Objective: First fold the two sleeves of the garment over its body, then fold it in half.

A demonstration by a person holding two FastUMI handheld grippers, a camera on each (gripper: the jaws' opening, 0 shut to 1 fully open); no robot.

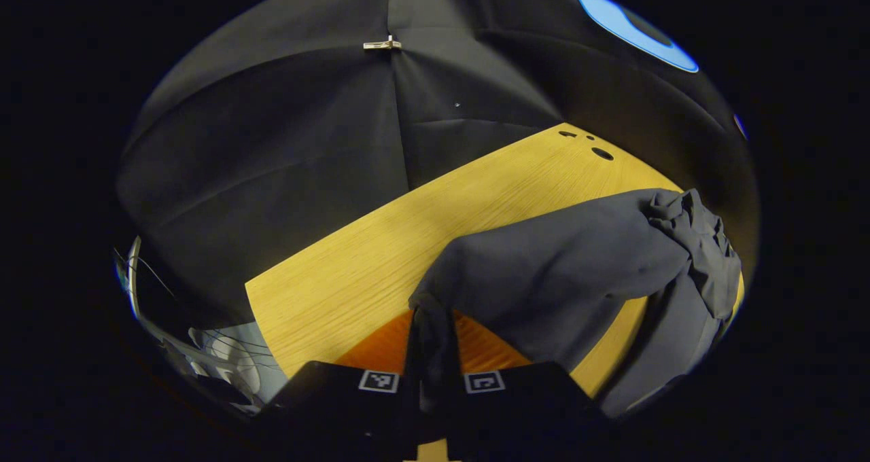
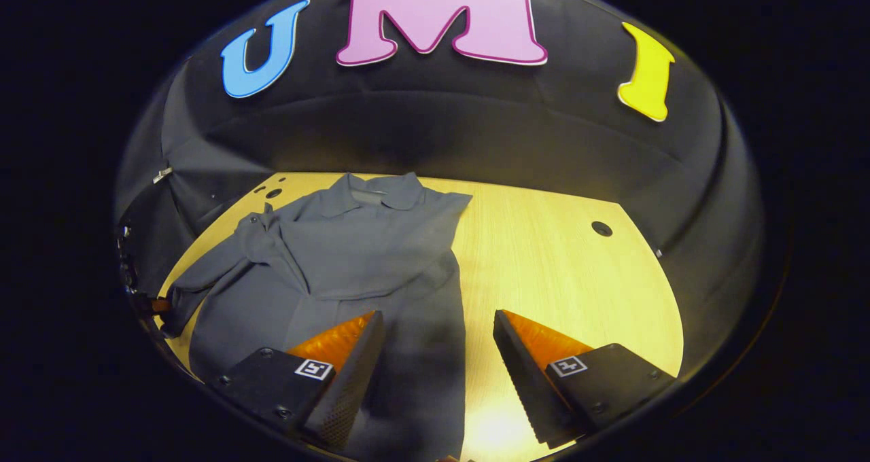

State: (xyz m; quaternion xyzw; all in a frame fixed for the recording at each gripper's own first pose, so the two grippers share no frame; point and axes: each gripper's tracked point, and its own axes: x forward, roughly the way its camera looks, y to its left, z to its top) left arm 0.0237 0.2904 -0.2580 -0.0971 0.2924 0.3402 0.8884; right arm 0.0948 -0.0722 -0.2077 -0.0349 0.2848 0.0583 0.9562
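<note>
Right gripper view looks down across a yellow wooden counter [image 2: 544, 258] on which a grey shirt [image 2: 340, 265] lies with its collar toward the far wall. One sleeve already lies folded across the body. The other sleeve [image 2: 204, 278] stretches away from the body toward the counter's edge, where it ends at a small dark and orange shape that may be the other tool, too small to tell. The right tongs [image 2: 438, 353] are released, with their fingers spread wide and nothing between them. They hover above the shirt's lower hem; one finger is over the cloth and the other over bare wood, and I cannot tell whether either touches. Left gripper view shows the left tongs [image 1: 428, 374] clenched on the sleeve, with a narrow strip of grey cloth pinched between the two fingers. From there the sleeve [image 1: 557, 272] rises off the counter and hangs in a loose arc back to a bunched, wrinkled part of the shirt. By my judgement the step in hand is the second sleeve fold, roughly a third of the way through the task. The next move calls for carrying the lifted sleeve over the body, laying it flat, and only then letting go. The half fold remains undone.
</note>
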